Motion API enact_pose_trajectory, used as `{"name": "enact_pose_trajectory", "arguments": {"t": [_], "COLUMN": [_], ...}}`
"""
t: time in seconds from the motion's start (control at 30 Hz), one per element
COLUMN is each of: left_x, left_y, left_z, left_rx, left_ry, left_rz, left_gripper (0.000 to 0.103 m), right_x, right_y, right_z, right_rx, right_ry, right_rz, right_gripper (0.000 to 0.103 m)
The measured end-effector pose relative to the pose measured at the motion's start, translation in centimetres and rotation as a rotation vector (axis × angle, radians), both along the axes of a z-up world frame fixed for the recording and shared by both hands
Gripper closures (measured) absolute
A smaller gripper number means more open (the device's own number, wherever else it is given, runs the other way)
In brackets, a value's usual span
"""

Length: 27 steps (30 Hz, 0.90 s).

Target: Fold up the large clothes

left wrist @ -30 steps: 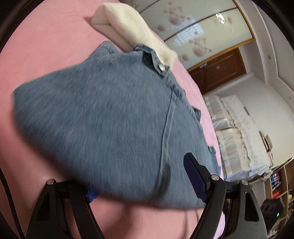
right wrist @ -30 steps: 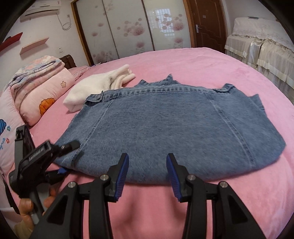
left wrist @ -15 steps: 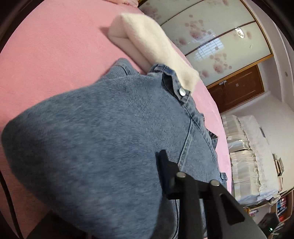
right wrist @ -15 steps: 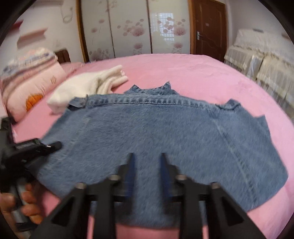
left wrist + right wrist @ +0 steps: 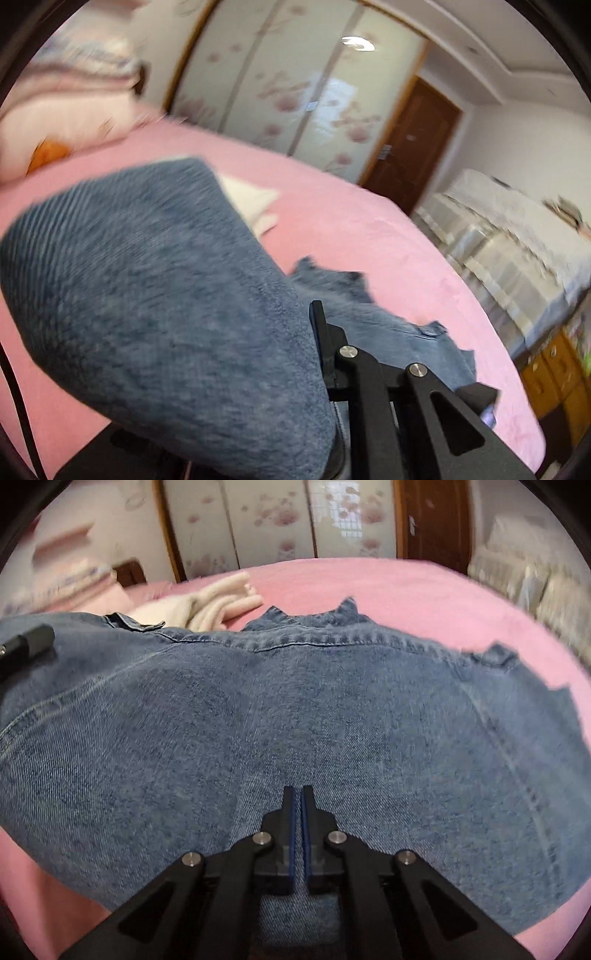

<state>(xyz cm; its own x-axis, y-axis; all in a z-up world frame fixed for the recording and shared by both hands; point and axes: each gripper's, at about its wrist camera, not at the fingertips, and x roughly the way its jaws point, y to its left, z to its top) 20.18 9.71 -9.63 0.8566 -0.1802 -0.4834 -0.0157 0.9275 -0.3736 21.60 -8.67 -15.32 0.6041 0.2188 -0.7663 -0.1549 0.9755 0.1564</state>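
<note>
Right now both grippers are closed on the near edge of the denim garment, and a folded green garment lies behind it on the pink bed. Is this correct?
Not quite: the folded garment behind the denim garment is cream-white, not green, as the right wrist view shows. The rest holds: right gripper and left gripper are closed on the denim on the pink bed.

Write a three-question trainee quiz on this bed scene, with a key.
1. True or false: the right gripper is shut on the denim garment.
2. Which colour is the bed cover? A green, B pink, C grey.
3. Fill in: beyond the denim's far edge lies a cream ____.

Key: 1 true, its pads pinch a ridge of the near hem. 2 B. 3 garment.
</note>
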Motion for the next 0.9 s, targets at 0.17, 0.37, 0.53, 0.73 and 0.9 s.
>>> {"name": "enact_pose_trajectory", "arguments": {"t": [0.17, 0.37, 0.53, 0.73, 0.9], "left_x": [1.1, 2.9, 3.8, 2.5, 0.4], "left_y": [-8.2, -18.8, -25.1, -27.6, -24.2], "left_z": [3.4, 2.9, -3.8, -7.8, -3.7], "left_rx": [0.102, 0.275, 0.382, 0.506, 0.333], "left_ry": [-0.049, -0.030, 0.146, 0.229, 0.235], "left_rz": [-0.190, -0.406, -0.540, -0.634, -0.694], "left_gripper": [0.094, 0.093, 0.085, 0.048, 0.035], "right_x": [0.0, -3.5, -9.5, -12.9, -12.9], "right_y": [-3.0, -9.5, -16.2, -20.7, -22.6], "right_z": [-0.6, 0.3, 1.1, 1.1, 3.5], "right_rx": [0.226, 0.454, 0.385, 0.275, 0.315], "right_ry": [0.031, 0.082, 0.073, 0.137, 0.085], "right_rz": [-0.033, -0.105, -0.232, -0.332, -0.367], "right_gripper": [0.100, 0.100, 0.100, 0.098, 0.096]}}
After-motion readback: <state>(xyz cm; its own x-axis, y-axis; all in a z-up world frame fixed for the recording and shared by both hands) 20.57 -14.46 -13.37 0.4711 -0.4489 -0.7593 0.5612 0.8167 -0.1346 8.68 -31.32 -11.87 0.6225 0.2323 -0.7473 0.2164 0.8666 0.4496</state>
